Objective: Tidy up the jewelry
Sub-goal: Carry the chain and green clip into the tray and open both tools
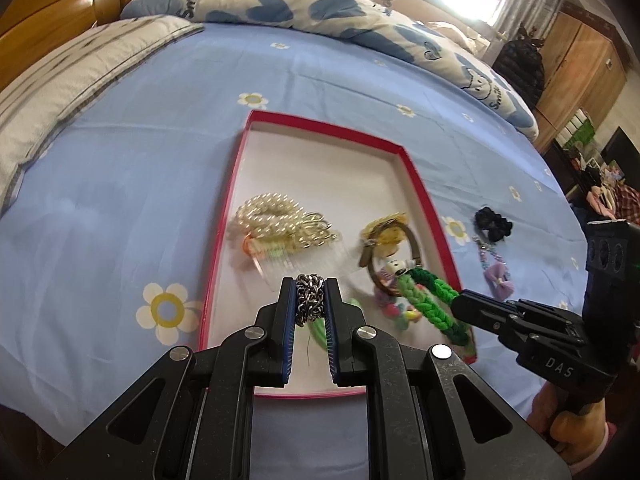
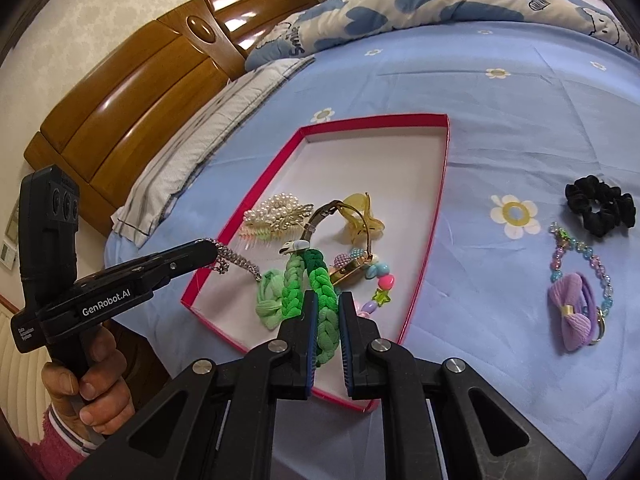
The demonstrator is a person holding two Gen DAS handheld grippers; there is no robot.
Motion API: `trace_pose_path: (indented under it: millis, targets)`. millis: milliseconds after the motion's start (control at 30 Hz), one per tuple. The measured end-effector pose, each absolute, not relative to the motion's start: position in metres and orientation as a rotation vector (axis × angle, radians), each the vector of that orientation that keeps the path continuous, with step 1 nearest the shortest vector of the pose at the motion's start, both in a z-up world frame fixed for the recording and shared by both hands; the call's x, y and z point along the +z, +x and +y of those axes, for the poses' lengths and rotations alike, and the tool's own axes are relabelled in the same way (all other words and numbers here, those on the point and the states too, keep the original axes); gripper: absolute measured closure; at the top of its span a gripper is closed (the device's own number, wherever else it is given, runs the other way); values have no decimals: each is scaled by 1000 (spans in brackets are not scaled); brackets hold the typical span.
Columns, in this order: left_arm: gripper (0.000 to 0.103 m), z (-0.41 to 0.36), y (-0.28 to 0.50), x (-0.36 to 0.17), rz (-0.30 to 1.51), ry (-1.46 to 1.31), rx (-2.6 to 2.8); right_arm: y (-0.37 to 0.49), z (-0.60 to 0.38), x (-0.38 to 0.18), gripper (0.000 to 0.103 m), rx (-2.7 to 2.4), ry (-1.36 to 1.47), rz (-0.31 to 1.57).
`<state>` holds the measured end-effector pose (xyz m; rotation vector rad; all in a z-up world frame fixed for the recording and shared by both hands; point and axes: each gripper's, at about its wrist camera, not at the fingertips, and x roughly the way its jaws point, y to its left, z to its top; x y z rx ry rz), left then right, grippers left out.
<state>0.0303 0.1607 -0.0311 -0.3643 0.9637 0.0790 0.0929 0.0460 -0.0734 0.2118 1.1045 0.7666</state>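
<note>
A red-rimmed white tray [image 1: 416, 184] [image 2: 444, 184] lies on the blue bedsheet. My left gripper [image 1: 311, 286] is shut on a silver chain [image 1: 310, 298] and holds it over the tray's near left part; the chain also shows in the right wrist view [image 2: 236, 258]. My right gripper [image 2: 325, 300] is shut on a green braided band [image 2: 326, 316] [image 1: 434, 300] over the tray's near right part. In the tray lie a pearl hair comb [image 1: 272, 220] [image 2: 276, 210], a yellow claw clip [image 2: 362, 216] and a watch [image 2: 344, 236].
On the sheet right of the tray lie a black scrunchie [image 2: 600, 208] [image 1: 492, 224] and a purple bow on a beaded chain [image 2: 572, 316] [image 1: 498, 276]. A folded quilt [image 1: 320, 4] and a wooden headboard [image 2: 140, 100] lie beyond.
</note>
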Motion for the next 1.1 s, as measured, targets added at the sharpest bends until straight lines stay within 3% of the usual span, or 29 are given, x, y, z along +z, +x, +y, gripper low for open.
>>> trace_pose_path:
  millis: [867, 933, 1000, 1100]
  targets:
    - [90, 153, 40, -68, 1073, -310, 99, 107, 62, -95, 87, 760, 174, 1167]
    - [83, 153, 39, -68, 1079, -311, 99, 107, 61, -95, 84, 760, 175, 1168]
    - [75, 152, 40, -68, 1079, -307, 102, 107, 59, -94, 72, 761, 181, 1166]
    - [70, 152, 39, -67, 1079, -308, 107, 106, 58, -92, 71, 761, 183, 1158]
